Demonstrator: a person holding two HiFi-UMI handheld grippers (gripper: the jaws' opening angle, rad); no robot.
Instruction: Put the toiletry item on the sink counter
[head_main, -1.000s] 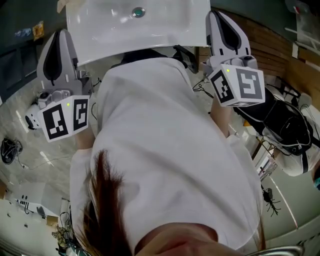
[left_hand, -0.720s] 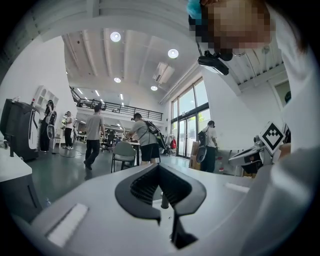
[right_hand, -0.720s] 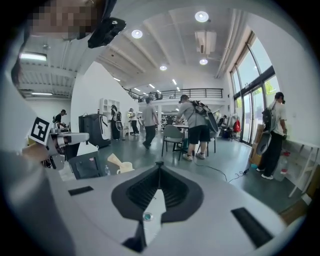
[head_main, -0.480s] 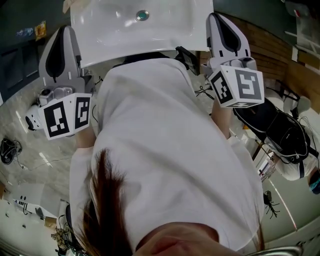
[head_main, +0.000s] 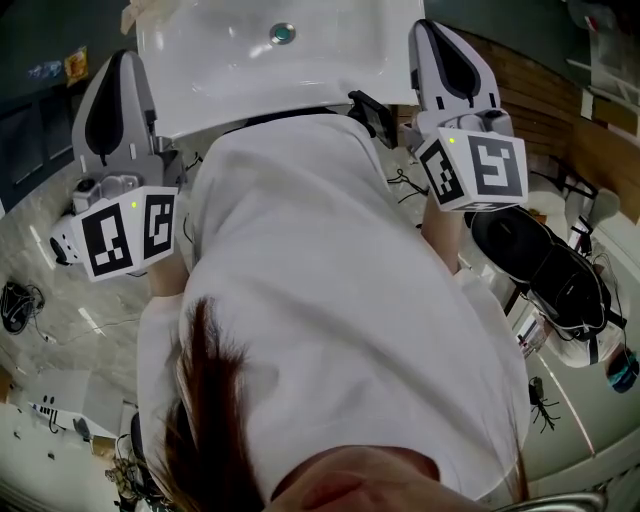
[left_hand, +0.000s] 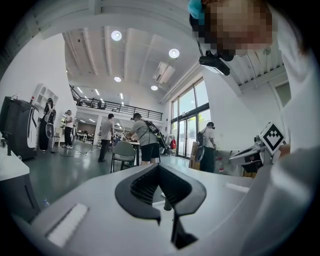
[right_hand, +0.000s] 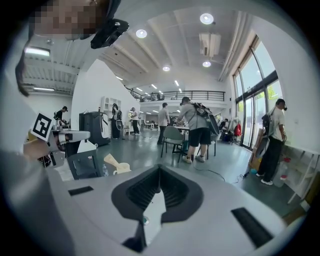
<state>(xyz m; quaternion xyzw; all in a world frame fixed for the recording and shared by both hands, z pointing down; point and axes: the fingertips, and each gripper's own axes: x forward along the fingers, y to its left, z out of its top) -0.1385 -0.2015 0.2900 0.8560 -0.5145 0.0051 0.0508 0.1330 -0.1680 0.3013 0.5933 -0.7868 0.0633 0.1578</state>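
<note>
No toiletry item shows in any view. A white sink basin with a round drain lies at the top of the head view, past the person's white shirt. My left gripper is held at the basin's left edge, jaws shut with nothing between them; in the left gripper view its dark pads meet at the tips. My right gripper stands at the basin's right edge, also shut and empty. Through the slit below its pads a bit of white basin shows.
A black bag lies on the floor at the right, beside wooden panelling. Cables trail over the marbled floor at the left. In both gripper views several people stand by a chair far back in a large hall.
My left gripper has risen slightly along the basin's left side. The right gripper has hardly moved. Both stay shut and empty.
</note>
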